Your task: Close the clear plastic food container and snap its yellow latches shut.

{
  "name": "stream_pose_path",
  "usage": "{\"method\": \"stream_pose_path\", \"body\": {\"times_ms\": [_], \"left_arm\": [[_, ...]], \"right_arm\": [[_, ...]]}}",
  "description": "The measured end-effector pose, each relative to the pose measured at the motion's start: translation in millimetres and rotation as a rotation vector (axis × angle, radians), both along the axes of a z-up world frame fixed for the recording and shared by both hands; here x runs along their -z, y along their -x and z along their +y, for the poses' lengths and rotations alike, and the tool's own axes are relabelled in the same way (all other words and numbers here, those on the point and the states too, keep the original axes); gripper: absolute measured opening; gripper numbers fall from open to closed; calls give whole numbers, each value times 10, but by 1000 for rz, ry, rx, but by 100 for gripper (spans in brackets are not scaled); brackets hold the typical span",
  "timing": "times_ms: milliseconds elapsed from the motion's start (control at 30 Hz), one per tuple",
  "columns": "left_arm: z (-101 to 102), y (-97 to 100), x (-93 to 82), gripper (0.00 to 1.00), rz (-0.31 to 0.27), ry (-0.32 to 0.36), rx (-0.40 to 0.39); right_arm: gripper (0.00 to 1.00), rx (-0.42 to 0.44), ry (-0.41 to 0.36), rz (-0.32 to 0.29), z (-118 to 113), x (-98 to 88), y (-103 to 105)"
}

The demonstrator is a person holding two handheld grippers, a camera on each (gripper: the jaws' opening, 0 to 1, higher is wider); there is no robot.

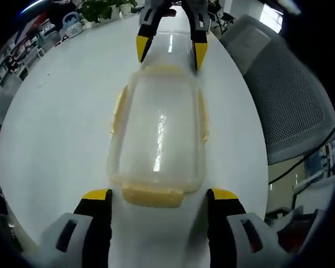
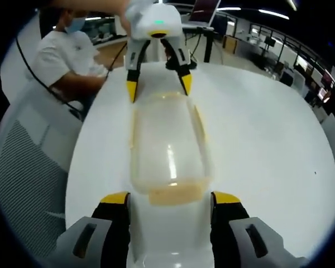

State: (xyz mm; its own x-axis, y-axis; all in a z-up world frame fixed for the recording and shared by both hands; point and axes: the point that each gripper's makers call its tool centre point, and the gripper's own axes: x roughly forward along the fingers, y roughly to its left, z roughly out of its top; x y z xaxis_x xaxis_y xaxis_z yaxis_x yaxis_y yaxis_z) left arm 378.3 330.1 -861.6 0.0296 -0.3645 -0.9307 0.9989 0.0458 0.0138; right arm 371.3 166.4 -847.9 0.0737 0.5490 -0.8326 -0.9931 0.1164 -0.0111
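Observation:
A clear plastic food container (image 1: pixel 159 131) with its lid on lies on the white table (image 1: pixel 56 111), lengthwise between the two grippers. Pale yellow latches show on its rim: one at the near end (image 1: pixel 152 195), others along the long sides (image 1: pixel 119 109). My left gripper (image 1: pixel 159 196) is open, its yellow-tipped jaws straddling the near latch without touching it. In the right gripper view the container (image 2: pixel 167 148) is seen from its other end, with the near latch (image 2: pixel 176 194) between the open jaws of my right gripper (image 2: pixel 170 199). Each gripper appears at the far end in the other's view (image 1: pixel 170 47) (image 2: pixel 156 78).
A grey mesh office chair (image 1: pixel 285 95) stands by the table edge. A person in a white shirt (image 2: pixel 67 61) sits at the table's side. Potted plants (image 1: pixel 103 8) and small items stand at the far end of the table.

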Motion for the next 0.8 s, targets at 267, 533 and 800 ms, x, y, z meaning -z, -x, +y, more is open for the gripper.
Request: {"method": "stream_pose_path", "body": {"times_ms": [267, 533, 800], "left_arm": [[0, -6, 7, 70, 0, -8, 1], [-10, 2, 10, 69, 0, -17, 7], [-21, 17, 7, 68, 0, -18, 11]], "right_arm": [[58, -27, 10, -15, 24, 19, -15], [55, -43, 37, -8, 9, 64, -28], [55, -50, 44, -9, 12, 95, -20]]}}
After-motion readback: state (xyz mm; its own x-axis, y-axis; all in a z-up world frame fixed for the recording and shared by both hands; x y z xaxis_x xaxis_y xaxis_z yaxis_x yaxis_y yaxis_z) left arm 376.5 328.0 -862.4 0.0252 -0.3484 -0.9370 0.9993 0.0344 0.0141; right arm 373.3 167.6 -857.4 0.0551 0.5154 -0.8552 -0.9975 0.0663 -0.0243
